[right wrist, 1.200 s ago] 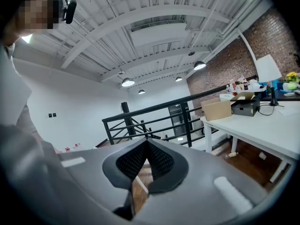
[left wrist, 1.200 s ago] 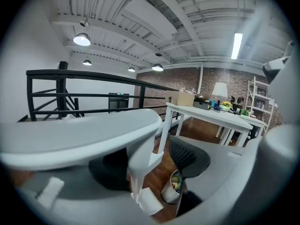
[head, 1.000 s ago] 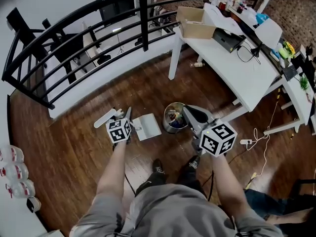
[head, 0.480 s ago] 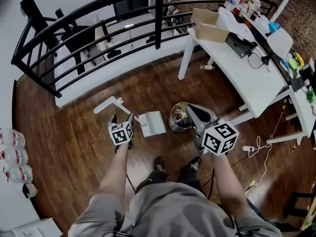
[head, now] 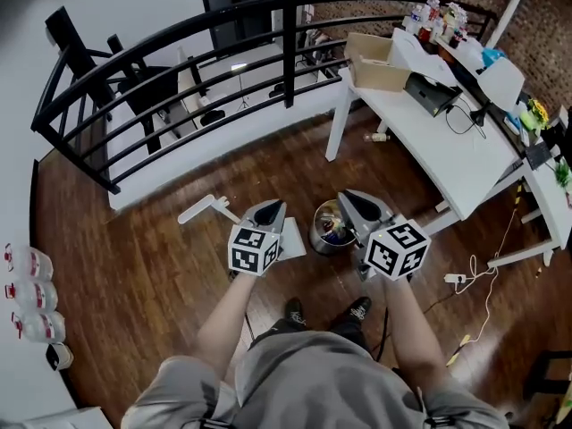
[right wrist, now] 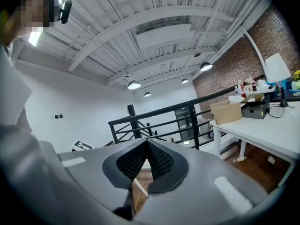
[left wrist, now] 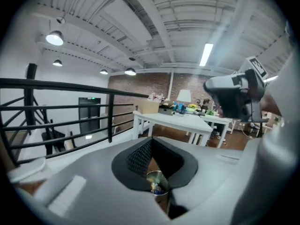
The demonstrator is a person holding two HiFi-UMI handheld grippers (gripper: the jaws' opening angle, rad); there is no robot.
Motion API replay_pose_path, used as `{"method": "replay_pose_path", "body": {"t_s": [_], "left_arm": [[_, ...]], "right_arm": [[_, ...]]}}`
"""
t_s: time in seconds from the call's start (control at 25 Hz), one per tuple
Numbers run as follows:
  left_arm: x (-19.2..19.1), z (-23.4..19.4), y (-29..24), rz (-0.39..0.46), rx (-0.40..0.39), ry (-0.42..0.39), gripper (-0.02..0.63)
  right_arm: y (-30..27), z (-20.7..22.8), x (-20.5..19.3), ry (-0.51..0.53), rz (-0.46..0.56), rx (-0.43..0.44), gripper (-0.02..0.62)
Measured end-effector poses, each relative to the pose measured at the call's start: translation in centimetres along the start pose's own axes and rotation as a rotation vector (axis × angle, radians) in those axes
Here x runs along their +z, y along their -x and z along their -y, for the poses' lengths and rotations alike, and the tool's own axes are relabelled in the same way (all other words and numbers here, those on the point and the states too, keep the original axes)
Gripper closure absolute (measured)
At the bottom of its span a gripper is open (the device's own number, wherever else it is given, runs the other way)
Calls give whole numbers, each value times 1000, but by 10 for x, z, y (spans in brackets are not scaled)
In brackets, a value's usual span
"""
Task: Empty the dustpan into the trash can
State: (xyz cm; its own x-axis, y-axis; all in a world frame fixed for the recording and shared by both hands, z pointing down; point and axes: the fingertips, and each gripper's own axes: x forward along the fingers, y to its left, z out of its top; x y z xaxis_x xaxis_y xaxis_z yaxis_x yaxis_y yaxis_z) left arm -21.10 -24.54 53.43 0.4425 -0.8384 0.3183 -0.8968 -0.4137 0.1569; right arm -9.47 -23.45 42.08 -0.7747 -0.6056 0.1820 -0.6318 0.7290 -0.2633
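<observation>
The dustpan (head: 293,239) in the head view lies flat on the dark wooden floor (head: 152,266), just left of the metal trash can (head: 332,226), partly hidden by the left gripper (head: 271,211). The right gripper (head: 356,202) hangs over the can's right rim. A white handled tool (head: 204,208) lies on the floor to the left. A black railing (head: 179,25) curves round the landing. A white table (head: 429,123) with a cardboard box (head: 374,61) stands at upper right, and a cable (head: 465,271) trails on the boards below it.

In the left gripper view the left gripper (left wrist: 151,146) has just closed its jaws. They are clenched tip to tip with nothing seen between them, and the trash can (left wrist: 156,182) shows through the gap below. Behind are the railing (left wrist: 70,86), the table (left wrist: 178,121) and a brick wall (left wrist: 140,86).

In the right gripper view the right gripper (right wrist: 147,146) has its jaws clenched on nothing. Beyond them are floorboards, the railing (right wrist: 164,116), the box (right wrist: 229,111) on the table (right wrist: 262,125), and a white beamed ceiling (right wrist: 154,36).
</observation>
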Motion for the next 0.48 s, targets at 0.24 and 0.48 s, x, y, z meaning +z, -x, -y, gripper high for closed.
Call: {"method": "replay_pose_path", "body": {"t_s": [0.24, 0.48], "left_arm": [[98, 54, -3, 124, -151, -37, 601], [152, 89, 9, 183, -235, -26, 600]], "right_arm": [[11, 8, 22, 9, 62, -24, 595], [23, 10, 49, 84, 106, -49, 595]]}}
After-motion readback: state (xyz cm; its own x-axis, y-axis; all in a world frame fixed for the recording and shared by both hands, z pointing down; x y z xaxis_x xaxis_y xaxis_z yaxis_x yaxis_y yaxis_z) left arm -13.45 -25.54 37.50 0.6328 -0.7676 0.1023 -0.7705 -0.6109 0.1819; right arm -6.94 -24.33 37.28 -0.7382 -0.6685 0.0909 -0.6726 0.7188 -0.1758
